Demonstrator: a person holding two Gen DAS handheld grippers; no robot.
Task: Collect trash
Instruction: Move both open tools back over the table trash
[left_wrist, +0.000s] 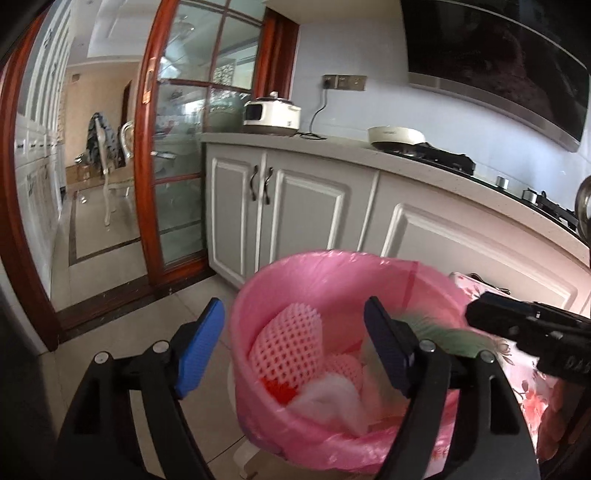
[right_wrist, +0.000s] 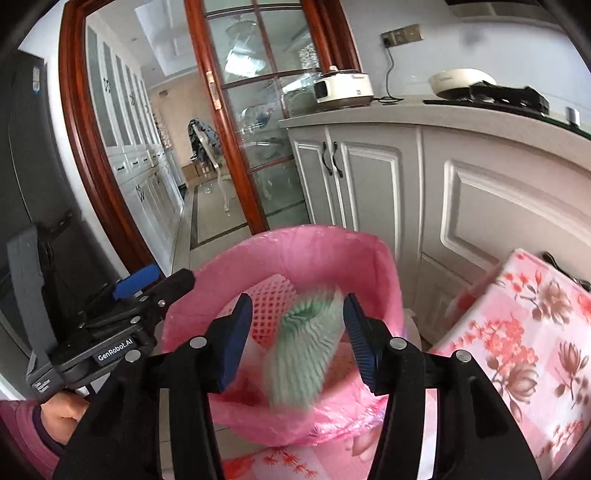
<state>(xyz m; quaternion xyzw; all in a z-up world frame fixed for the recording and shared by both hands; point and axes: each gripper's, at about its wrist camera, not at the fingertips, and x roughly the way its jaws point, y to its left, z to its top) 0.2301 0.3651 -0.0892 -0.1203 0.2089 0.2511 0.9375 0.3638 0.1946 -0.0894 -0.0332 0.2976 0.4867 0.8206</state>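
The green foam sleeve is blurred and sits between the pads of the right claw without either pad pressing on it; it looks to be dropping toward the bin, which fills the lower middle of both views under a pink liner. The main risk, as I judge it, is the sleeve catching the near rim or the slack liner and sliding out onto the floor or the flowered cloth at lower right, because it is light and the claw is over the near side of the opening, not its centre. A second risk is the two claws knocking together, since they crowd the same opening: the right one juts in at the right edge of the left view.

The left claw has its blue pads well apart with nothing between them. It straddles the near left rim, pointing down into the bin, where a pink foam net and white paper already lie. The right claw, also apart, tilts downward over the opening. A hand at lower left of the right view grips the left tool's handle.
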